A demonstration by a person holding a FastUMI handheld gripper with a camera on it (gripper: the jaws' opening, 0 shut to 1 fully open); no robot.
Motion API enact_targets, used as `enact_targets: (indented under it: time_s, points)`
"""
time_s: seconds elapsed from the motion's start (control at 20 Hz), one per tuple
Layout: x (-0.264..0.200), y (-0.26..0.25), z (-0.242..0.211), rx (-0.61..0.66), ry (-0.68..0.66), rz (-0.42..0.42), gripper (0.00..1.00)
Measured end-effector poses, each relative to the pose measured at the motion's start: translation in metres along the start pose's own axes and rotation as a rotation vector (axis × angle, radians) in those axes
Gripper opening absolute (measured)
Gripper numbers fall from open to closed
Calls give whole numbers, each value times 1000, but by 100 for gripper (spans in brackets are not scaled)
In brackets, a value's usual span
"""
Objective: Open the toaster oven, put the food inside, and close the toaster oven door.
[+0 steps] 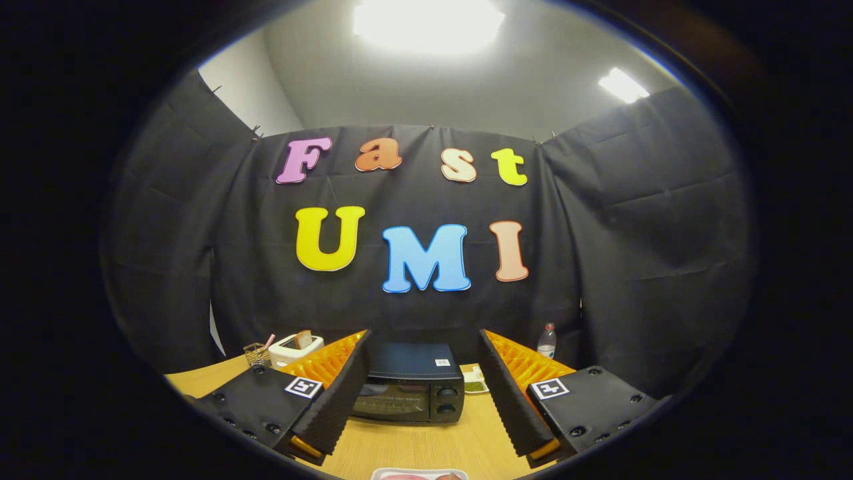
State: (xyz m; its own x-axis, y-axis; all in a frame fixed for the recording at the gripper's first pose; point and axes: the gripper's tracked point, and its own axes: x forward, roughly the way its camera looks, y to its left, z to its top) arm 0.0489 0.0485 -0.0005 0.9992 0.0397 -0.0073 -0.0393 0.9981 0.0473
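A black toaster oven (pixel 414 387) stands on the wooden table (pixel 426 447), its glass door shut and two knobs on its right side. It sits beyond my fingers, framed in the gap between them. My gripper (pixel 424 393) is open and holds nothing; its fingers (pixel 336 393) spread wide to either side of the oven. A white plate with pink food (pixel 420 475) lies on the table close under the gripper, only its far rim visible.
A white pop-up toaster (pixel 295 348) with a slice in it and a small wire basket (pixel 256 354) stand at the back left. A water bottle (pixel 546 341) stands at the back right. A small dish with something green (pixel 474 385) lies right of the oven.
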Motion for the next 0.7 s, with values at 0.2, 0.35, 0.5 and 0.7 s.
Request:
enact_targets:
  time_s: [0.2, 0.35, 0.5, 0.7]
  points:
    - [30, 24, -7, 11, 7, 35, 98]
    - [53, 39, -16, 17, 14, 54, 98]
    - [74, 53, -30, 24, 32, 75, 98]
    - [99, 70, -54, 25, 70, 100, 98]
